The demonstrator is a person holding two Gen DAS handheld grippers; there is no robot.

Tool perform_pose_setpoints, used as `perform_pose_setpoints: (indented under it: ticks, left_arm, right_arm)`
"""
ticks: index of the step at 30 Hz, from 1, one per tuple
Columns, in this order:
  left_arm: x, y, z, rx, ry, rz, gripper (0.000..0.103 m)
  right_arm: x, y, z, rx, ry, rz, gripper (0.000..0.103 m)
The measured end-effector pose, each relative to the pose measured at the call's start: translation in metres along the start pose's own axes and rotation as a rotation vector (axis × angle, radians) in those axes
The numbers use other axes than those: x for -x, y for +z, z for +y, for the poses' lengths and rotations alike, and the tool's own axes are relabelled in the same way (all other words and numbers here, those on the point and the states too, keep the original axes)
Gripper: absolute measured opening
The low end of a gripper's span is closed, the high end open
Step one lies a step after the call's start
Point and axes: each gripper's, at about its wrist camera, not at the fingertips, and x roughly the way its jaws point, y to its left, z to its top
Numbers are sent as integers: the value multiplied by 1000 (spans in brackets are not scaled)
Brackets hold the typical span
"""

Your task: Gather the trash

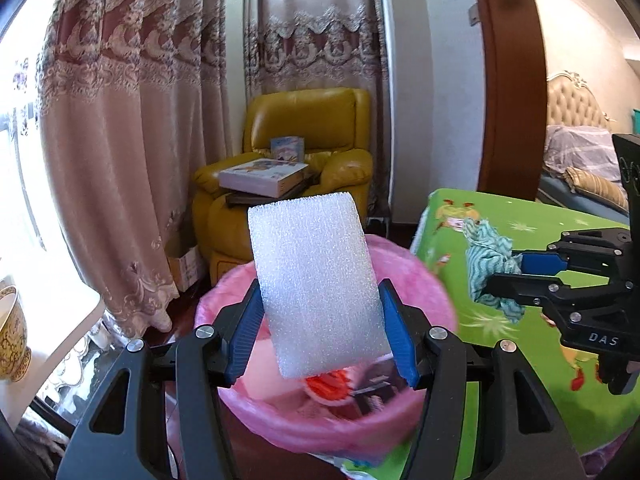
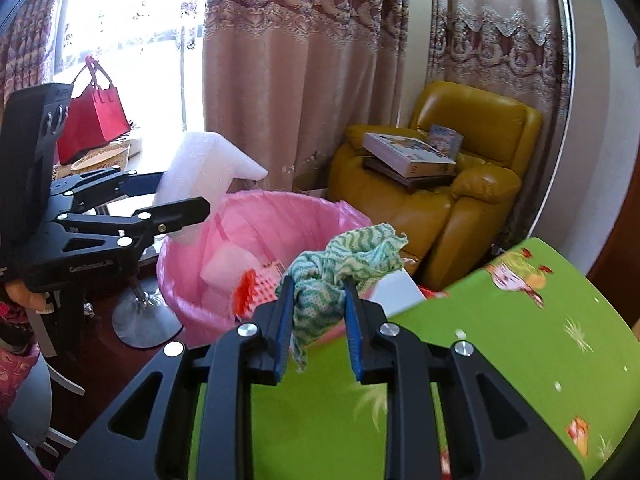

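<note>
A: Foam block, where?
B: Clamped in the left hand-held gripper, above the pink-lined bin.
A: Right hand-held gripper?
B: Pinching a green cloth, beside the bin's rim.

Daylight floods in from the window, which is blown out to plain white in the right wrist view and along the left edge of the left wrist view. The curtains glow softly. Both pictures bulge like a fisheye, with dark rounded corners. The pink bin's rim and the green table are smeared by motion blur.
</note>
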Motion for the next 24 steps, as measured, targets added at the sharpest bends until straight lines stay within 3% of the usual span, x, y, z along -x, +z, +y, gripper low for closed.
perform_pose_setpoints:
  ticks: [5, 8, 10, 11, 12, 17, 20, 24]
  left_arm:
    - [-22, 11, 17, 11, -28, 31, 55]
    - [-34, 21, 29, 25, -54, 45, 56]
    - [-39, 26, 33, 18, -59, 48, 58]
    - [-41, 30, 36, 10, -50, 43, 62]
    - [-41, 31, 37, 8, -43, 37, 74]
    - [-25, 39, 39, -10, 22, -16, 91]
    - [-8, 41, 39, 1, 52, -44, 93]
    - [19, 44, 32, -7, 96, -81, 94]
  right_arm:
    - [-26, 21, 4, 13, 64, -17, 25]
    - [-37, 30, 5, 31, 114, -22, 33]
    - [-41, 35, 2, 30, 117, -40, 68]
    - [-40, 36, 0, 28, 118, -52, 71]
    - [-39, 38, -4, 20, 115, -62, 70]
    - [-10, 39, -24, -30, 92, -120, 70]
    - [18, 40, -30, -43, 64, -146, 72]
    - [57, 43, -31, -67, 19, -182, 83]
